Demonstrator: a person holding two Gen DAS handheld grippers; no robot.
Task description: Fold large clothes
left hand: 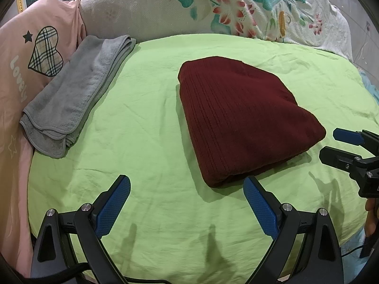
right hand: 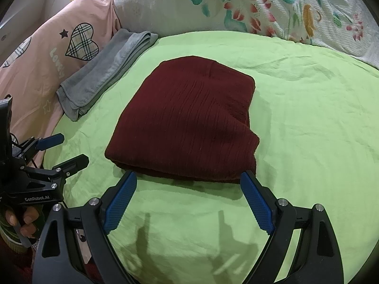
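Observation:
A dark red ribbed knit garment (left hand: pixel 239 120) lies folded into a compact block on the green sheet (left hand: pixel 146 123); it also shows in the right wrist view (right hand: pixel 189 123). My left gripper (left hand: pixel 187 184) is open and empty, hovering just short of the garment's near left corner. My right gripper (right hand: pixel 189 179) is open and empty, its fingertips right at the garment's near edge. The right gripper also shows in the left wrist view (left hand: pixel 331 145), and the left gripper in the right wrist view (right hand: pixel 71 150).
A folded grey towel (left hand: pixel 75 90) lies on the left of the sheet (right hand: pixel 308 123); it also shows in the right wrist view (right hand: pixel 106 71). A pink quilt with a plaid heart (left hand: pixel 45 52) borders the left. A floral bedspread (left hand: pixel 225 7) lies behind.

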